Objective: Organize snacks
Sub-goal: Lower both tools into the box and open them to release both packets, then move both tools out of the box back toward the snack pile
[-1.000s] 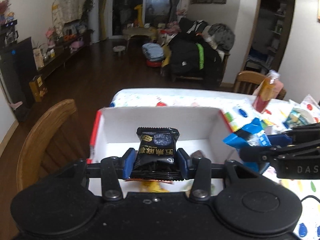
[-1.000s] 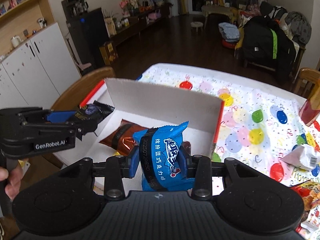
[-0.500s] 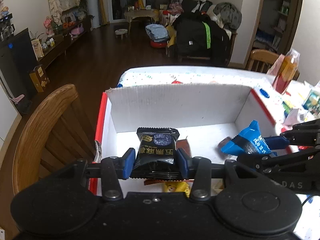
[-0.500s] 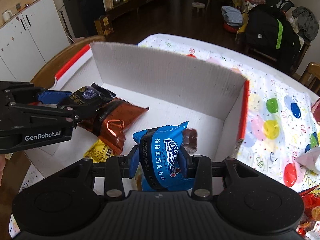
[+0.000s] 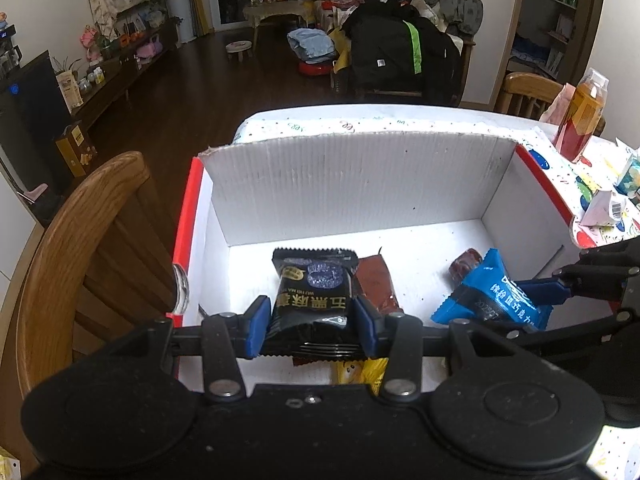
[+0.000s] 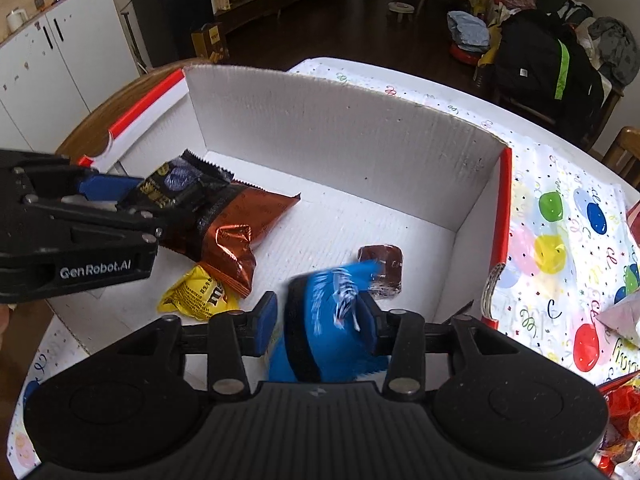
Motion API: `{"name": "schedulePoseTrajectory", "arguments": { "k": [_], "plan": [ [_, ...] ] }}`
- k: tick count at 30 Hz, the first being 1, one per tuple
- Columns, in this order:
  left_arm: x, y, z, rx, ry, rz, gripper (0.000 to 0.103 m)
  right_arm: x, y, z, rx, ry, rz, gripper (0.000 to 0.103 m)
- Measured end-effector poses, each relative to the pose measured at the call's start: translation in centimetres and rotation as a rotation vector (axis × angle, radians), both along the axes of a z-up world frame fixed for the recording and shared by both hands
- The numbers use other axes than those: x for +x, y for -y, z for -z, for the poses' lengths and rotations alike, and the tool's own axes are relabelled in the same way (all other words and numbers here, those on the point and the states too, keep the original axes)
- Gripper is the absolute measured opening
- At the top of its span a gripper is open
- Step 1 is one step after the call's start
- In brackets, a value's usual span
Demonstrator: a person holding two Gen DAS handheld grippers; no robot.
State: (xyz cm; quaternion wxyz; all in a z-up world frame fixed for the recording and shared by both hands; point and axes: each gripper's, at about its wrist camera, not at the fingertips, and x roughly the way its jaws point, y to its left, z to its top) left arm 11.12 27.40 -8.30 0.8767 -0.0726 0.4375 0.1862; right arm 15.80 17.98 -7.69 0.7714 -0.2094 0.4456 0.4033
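Note:
A white cardboard box (image 5: 360,180) (image 6: 340,128) with red edges sits on the table. My left gripper (image 5: 312,328) (image 6: 120,196) is low inside it, shut on a black snack packet (image 5: 314,292) (image 6: 172,188). My right gripper (image 6: 316,320) (image 5: 536,312) is over the box's right part and its jaws are opening. A blue packet (image 6: 328,320) (image 5: 492,296) sits between them, blurred, with a gap at the left pad. On the box floor lie a brown foil packet (image 6: 236,232), a yellow candy bag (image 6: 200,298) and a small brown wrapped candy (image 6: 380,268).
A wooden chair (image 5: 80,240) stands against the box's left side. The balloon-print tablecloth (image 6: 560,220) stretches right of the box, with a bottle (image 5: 580,120), a small white pack (image 5: 604,208) and more snack bags (image 6: 620,408) on it.
Both grippers have sunk down into the box. The right jaws have widened and the blue packet has come loose and tilted. The left grip on the black packet is unchanged.

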Motion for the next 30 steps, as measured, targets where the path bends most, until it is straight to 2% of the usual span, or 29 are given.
{"name": "schedulePoseTrajectory", "arguments": {
  "k": [2, 5, 8, 11, 12, 14, 20, 25, 30],
  "plan": [
    [0.0, -0.1, 0.1, 0.004, -0.007, 0.001, 0.043, -0.1, 0.3, -0.3, 0.015, 0.002, -0.004, 0.051],
    [-0.1, -0.2, 0.3, 0.007, -0.014, -0.001, 0.045, -0.3, 0.7, -0.9, 0.033, 0.004, -0.007, 0.060],
    [-0.3, -0.1, 0.1, 0.014, -0.015, -0.002, 0.047, -0.5, 1.2, -1.5, 0.056, -0.001, -0.002, 0.060],
    [-0.6, 0.2, -0.2, 0.032, -0.002, -0.002, 0.063, -0.6, 1.9, -2.3, 0.076, -0.002, 0.004, 0.060],
    [-0.8, 0.4, -0.4, 0.039, 0.005, -0.001, 0.066, -0.6, 2.2, -2.6, 0.084, -0.002, 0.005, 0.064],
    [-0.9, 0.6, -0.7, 0.039, 0.011, 0.007, 0.066, -0.8, 2.9, -3.2, 0.102, 0.006, 0.011, 0.069],
    [-1.8, 1.4, -1.9, 0.040, 0.038, 0.013, 0.072, -1.2, 5.0, -5.3, 0.165, 0.011, 0.028, 0.070],
    [-2.4, 2.6, -3.2, 0.039, 0.074, 0.033, 0.076, -1.9, 7.2, -7.2, 0.218, 0.021, 0.044, 0.078],
    [-3.1, 4.4, -4.6, 0.048, 0.122, 0.062, 0.081, -2.7, 9.8, -8.8, 0.268, 0.023, 0.056, 0.079]
  ]
}}
